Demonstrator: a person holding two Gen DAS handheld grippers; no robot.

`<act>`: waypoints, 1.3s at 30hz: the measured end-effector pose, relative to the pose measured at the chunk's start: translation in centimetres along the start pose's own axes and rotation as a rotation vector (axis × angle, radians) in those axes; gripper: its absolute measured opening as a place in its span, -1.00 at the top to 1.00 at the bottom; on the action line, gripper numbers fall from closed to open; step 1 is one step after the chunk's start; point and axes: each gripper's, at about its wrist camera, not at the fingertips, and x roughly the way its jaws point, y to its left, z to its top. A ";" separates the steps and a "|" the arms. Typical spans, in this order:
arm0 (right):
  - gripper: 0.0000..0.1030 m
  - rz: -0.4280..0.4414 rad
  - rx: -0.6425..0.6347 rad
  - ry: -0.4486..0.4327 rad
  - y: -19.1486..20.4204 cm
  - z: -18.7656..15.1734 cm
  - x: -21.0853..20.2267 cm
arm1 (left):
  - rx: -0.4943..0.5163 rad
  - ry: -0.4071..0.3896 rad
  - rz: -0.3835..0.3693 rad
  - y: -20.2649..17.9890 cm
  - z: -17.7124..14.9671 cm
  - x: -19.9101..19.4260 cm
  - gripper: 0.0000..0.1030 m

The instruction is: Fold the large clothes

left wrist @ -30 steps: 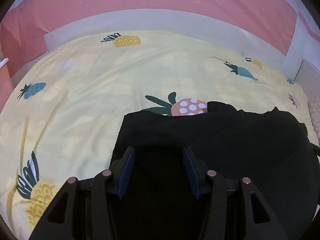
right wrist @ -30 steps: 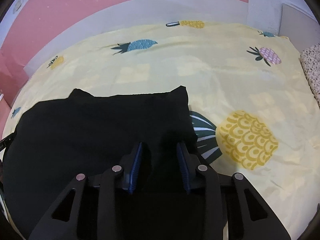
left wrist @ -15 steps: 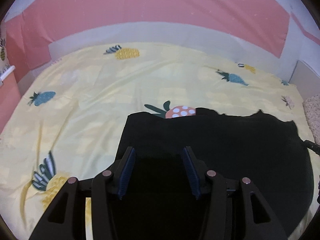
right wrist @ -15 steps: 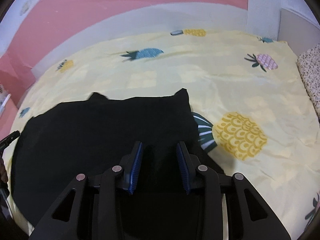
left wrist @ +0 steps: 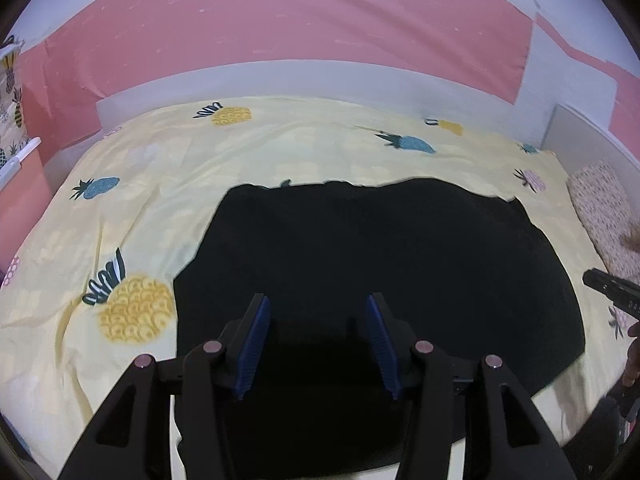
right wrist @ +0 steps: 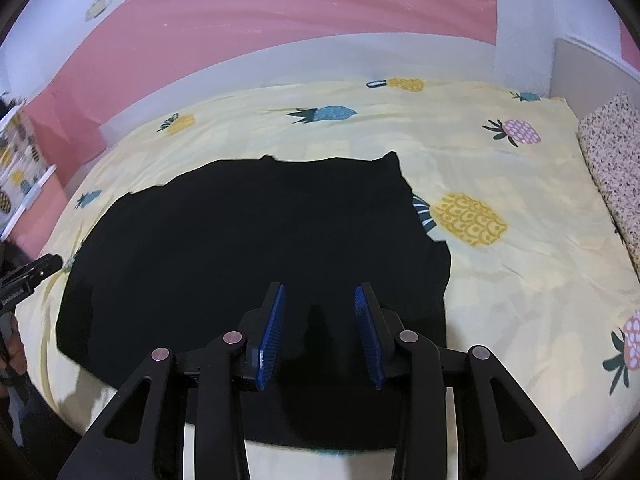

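Observation:
A large black garment (left wrist: 380,264) lies flat on a yellow pineapple-print bed sheet (left wrist: 168,168); it also shows in the right wrist view (right wrist: 248,240). My left gripper (left wrist: 316,340) is open and empty, hovering above the garment's near left part. My right gripper (right wrist: 318,332) is open and empty above the garment's near right part. The right gripper's tip (left wrist: 608,288) shows at the right edge of the left wrist view. The left gripper's tip (right wrist: 28,276) shows at the left edge of the right wrist view.
A pink and white wall (left wrist: 320,32) runs behind the bed. A speckled cushion (right wrist: 612,160) lies along the bed's right side. A pineapple-print fabric (right wrist: 16,152) hangs at the far left. Bare sheet (right wrist: 520,260) lies right of the garment.
Both grippers have pulled back and risen from the garment, so more of the bed and wall shows. Both stay open. The garment lies still.

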 end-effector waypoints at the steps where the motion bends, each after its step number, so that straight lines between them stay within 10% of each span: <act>1: 0.26 0.007 -0.006 -0.002 0.4 -0.5 -0.5 | 0.000 0.001 -0.011 -0.4 -0.4 -0.4 -0.02; 39: 0.02 -0.015 -0.104 0.055 8.1 -10.1 -6.7 | 0.013 0.139 -0.038 -7.3 -9.3 -5.1 -0.07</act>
